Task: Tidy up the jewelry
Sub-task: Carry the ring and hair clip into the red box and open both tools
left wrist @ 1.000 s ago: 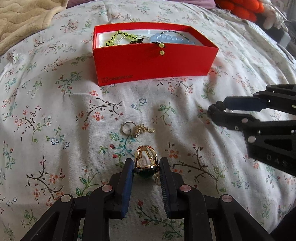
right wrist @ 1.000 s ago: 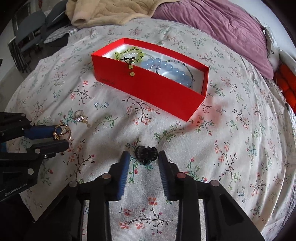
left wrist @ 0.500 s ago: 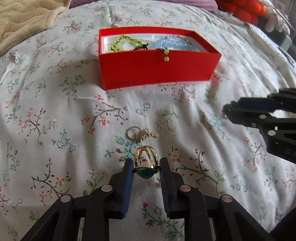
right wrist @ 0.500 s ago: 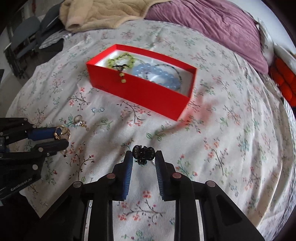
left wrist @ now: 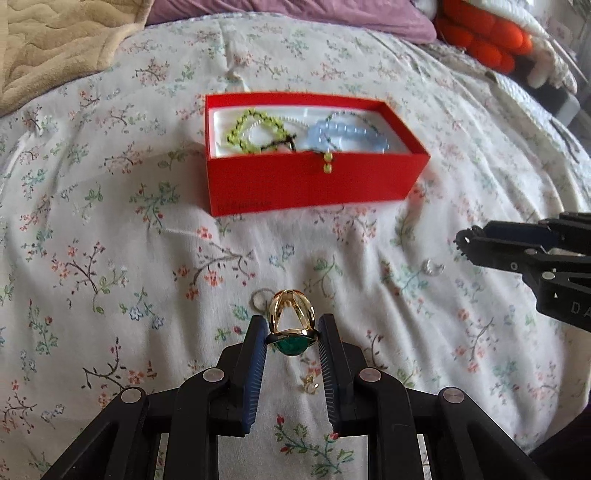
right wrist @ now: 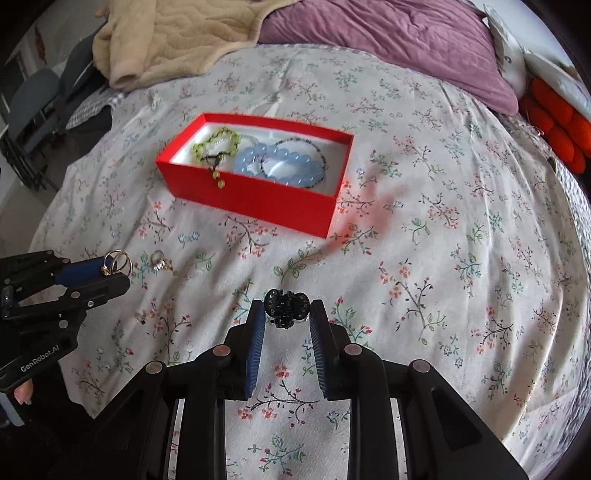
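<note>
My left gripper (left wrist: 291, 328) is shut on a gold ring with a green stone (left wrist: 291, 325) and holds it above the floral bedspread. My right gripper (right wrist: 287, 310) is shut on a small black hair clip (right wrist: 286, 305), also lifted off the bed. The red box (left wrist: 310, 181) lies ahead, open, with a yellow-green bead bracelet (left wrist: 255, 129) and a pale blue bead bracelet (left wrist: 343, 134) inside. The box also shows in the right wrist view (right wrist: 255, 195). The left gripper with the ring (right wrist: 117, 261) shows at the left of that view.
A small ring with a charm (right wrist: 160, 263) lies on the bedspread left of centre. A clear small piece (left wrist: 432, 266) lies near the right gripper. A beige blanket (right wrist: 177, 33), a purple pillow (right wrist: 388, 48) and an orange soft toy (right wrist: 554, 118) lie at the far side of the bed.
My right gripper closed on the black hair clip and lifted it. Both grippers rose from the bedspread, the left one carrying the ring.
</note>
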Motion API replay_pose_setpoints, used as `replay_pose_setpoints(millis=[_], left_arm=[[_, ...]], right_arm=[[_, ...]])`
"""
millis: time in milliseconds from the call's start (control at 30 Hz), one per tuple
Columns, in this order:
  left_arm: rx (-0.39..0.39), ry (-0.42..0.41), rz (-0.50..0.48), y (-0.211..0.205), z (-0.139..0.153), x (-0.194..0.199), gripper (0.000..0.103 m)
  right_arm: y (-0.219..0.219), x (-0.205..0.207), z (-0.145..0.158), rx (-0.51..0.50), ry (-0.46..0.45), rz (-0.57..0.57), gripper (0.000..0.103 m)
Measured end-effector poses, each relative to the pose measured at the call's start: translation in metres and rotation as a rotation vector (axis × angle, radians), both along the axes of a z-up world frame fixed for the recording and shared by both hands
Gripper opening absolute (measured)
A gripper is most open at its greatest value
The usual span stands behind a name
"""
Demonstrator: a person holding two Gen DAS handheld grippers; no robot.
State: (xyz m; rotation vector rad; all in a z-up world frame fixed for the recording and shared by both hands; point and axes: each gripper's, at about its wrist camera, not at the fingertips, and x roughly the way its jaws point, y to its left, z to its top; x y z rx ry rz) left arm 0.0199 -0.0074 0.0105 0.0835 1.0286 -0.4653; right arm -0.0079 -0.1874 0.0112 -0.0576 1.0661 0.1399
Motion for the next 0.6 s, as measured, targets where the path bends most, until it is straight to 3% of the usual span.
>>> replay_pose_setpoints(millis=[600], left_arm=[[-0.102, -0.007, 0.08, 0.008, 0.033, 0.027, 0.022]], right_arm=[[-0.008, 0.016, 0.045, 0.102, -0.079, -0.051, 0.026]])
